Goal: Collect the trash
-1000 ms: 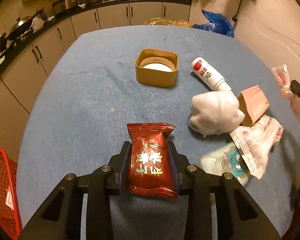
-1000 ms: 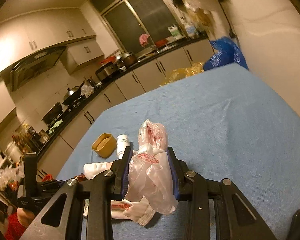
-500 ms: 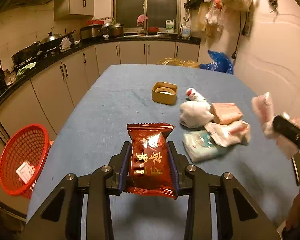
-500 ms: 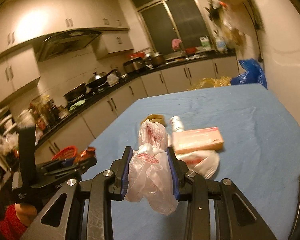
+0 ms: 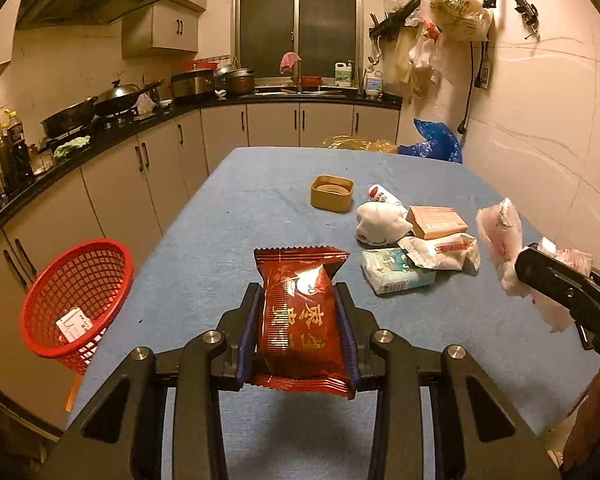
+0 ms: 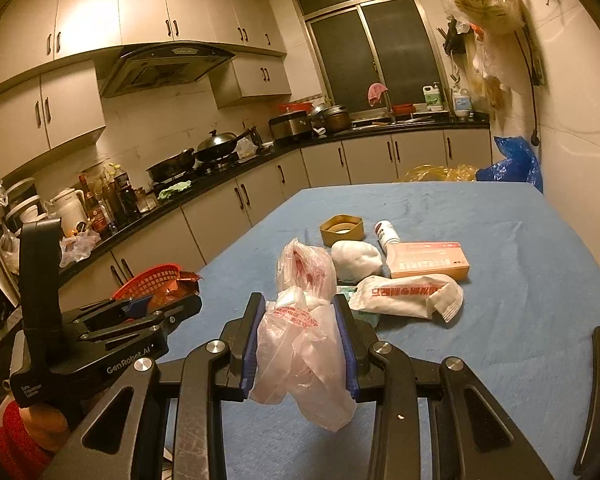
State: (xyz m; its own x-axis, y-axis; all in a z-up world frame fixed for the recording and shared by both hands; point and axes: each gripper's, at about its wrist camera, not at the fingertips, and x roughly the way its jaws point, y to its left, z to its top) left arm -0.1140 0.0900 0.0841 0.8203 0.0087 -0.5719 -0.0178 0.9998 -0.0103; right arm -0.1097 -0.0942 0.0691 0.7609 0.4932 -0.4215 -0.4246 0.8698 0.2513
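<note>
Here the left claw (image 5: 300, 332) pinches a red snack packet (image 5: 300, 320) between its pads, the packet held clear above the blue tabletop (image 5: 228, 224) near its close edge. The right claw (image 6: 300, 340) is clamped on a crumpled pink plastic bag (image 6: 304, 344), whose loose end hangs below the fingers and whose top puffs up in front of them. Off the tabletop's left side sits a red basket (image 5: 80, 292) with a small white carton (image 5: 74, 322) lying in it. More trash lies in a cluster toward the tabletop's right: a white wad (image 5: 380, 224), touching a pink box (image 5: 436, 222), a white wrapper with red print (image 5: 444, 252) just in front of the box, and a pale blue pack (image 5: 396, 274) partly under that wrapper. A white bottle (image 5: 382, 196) lies on its side behind the wad, and a tan square container (image 5: 332, 193) stands beside the bottle, a little apart. In the right wrist view the left claw shows at the left, with the packet's red edge at its tip, in front of the basket.
</note>
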